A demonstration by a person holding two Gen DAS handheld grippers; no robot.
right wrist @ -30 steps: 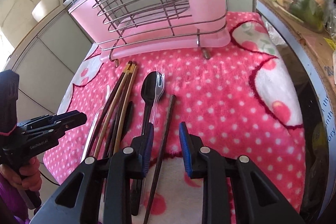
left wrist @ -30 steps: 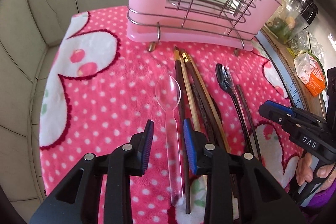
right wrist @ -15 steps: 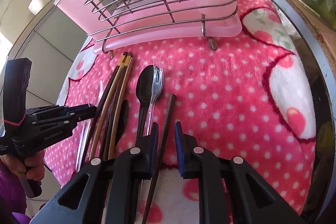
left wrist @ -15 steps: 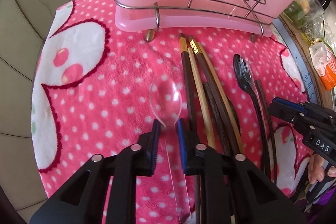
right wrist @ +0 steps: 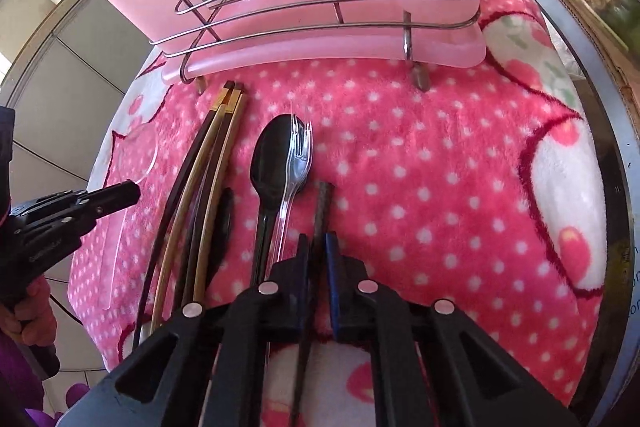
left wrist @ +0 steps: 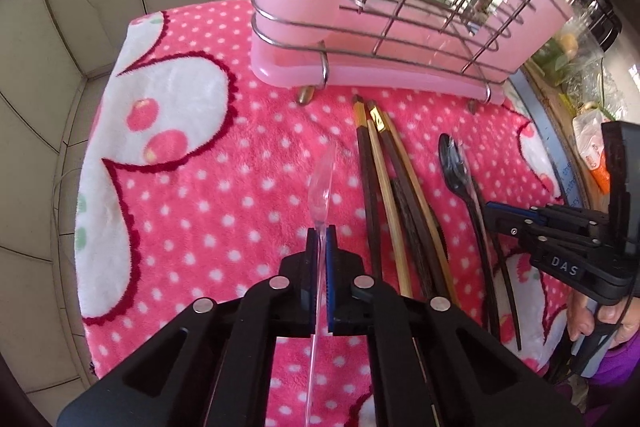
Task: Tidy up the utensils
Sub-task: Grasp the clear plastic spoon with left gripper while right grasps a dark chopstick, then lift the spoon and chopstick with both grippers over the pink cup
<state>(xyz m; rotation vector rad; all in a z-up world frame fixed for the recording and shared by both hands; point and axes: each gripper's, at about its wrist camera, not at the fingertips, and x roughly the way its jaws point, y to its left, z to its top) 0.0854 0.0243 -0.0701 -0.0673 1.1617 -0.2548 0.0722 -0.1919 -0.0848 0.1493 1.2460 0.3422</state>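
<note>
Both wrist fisheyes close above the pink polka-dot fleece blanket (left wrist: 208,195), angled steeply down (side by side), sharing the pink-lined wire utensil rack (right wrist: 320,27).

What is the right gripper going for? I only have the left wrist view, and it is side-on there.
Observer: A single dark chopstick. It sits between the jaws of the right gripper, which are closing on it.
Operator: Is anything lying on the black spoon?
Observer: Yes, a clear fork, with its tines over the bowl of the black spoon.
</note>
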